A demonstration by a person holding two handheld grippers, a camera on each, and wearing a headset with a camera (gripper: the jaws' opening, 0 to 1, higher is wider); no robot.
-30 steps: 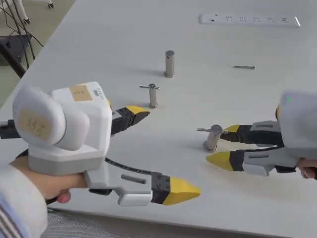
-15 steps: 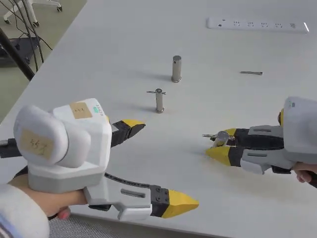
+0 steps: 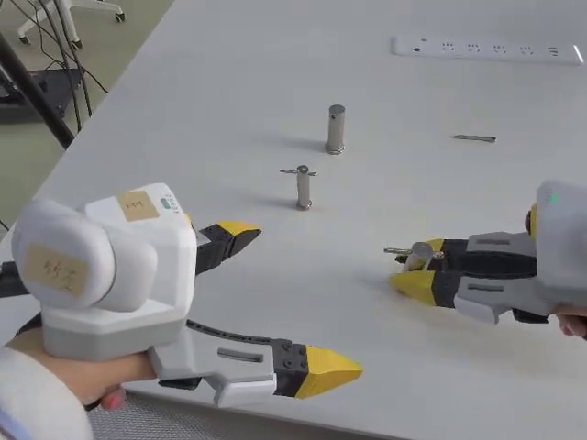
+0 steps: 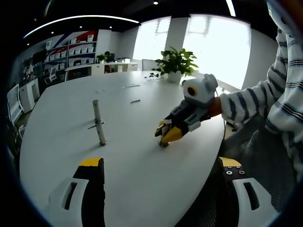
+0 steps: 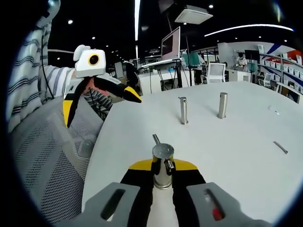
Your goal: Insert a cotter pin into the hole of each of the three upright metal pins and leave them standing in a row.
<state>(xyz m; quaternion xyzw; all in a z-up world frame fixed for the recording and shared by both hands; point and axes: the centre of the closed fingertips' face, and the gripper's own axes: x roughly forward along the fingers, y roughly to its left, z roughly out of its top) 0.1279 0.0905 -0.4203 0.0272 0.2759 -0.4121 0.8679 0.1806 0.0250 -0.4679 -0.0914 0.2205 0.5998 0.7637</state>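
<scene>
Bare table [image 3: 229,82] runs wide on your left, from the left gripper [image 3: 293,298] out to the far edge; you can pass there freely. That gripper's jaws stand spread, with bare tabletop between them.

Obstacles stand in a slanting line mid-table. The far pin [image 3: 336,128] is upright. The middle pin [image 3: 304,186] is upright, and its cotter pin [image 3: 298,170] juts out sideways. These two are near each other.

The near pin [image 3: 419,257] is clamped in your right gripper [image 3: 415,264], well apart from the middle pin, with an open lane between them.

A loose cotter pin [image 3: 474,138] lies flat to the right of the far pin. A power strip [image 3: 486,48] lines the far edge.
</scene>
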